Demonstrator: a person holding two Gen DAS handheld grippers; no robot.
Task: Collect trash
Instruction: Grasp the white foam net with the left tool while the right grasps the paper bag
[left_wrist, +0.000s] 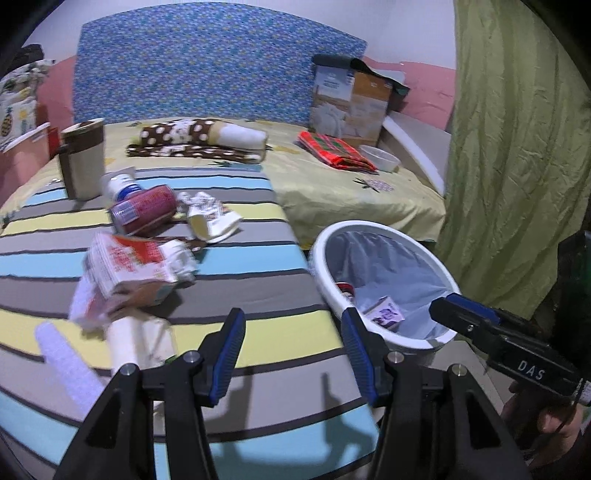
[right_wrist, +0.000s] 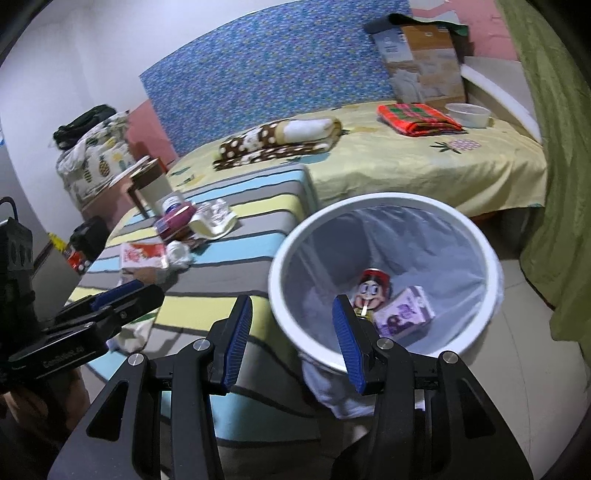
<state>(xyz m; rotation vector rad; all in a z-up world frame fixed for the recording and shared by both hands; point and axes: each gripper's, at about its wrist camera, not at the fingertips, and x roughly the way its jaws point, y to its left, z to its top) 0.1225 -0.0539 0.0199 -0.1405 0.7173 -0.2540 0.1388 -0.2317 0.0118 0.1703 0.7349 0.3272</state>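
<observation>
A white trash bin (left_wrist: 321, 266) with a pale liner stands on the floor beside the striped mattress (left_wrist: 258, 291); it also shows in the right wrist view (right_wrist: 491, 258). Inside lie a cartoon can (right_wrist: 373, 290) and a purple carton (right_wrist: 404, 312). On the mattress lie a red-and-white carton (left_wrist: 129, 266), a red can (left_wrist: 146, 212), crumpled paper (left_wrist: 214, 221) and a paper roll (left_wrist: 133, 341). My left gripper (left_wrist: 293, 354) is open and empty above the mattress edge. My right gripper (right_wrist: 291, 339) is open and empty at the bin's near rim.
A beige-and-brown jug (left_wrist: 83, 162) stands at the mattress's far left. Behind is a bed with yellow sheet (left_wrist: 332, 184), a dotted blanket (left_wrist: 199, 142), a red cloth (left_wrist: 336, 151), a white bowl (left_wrist: 380, 157) and a cardboard box (left_wrist: 351, 107). A green curtain (left_wrist: 517, 147) hangs right.
</observation>
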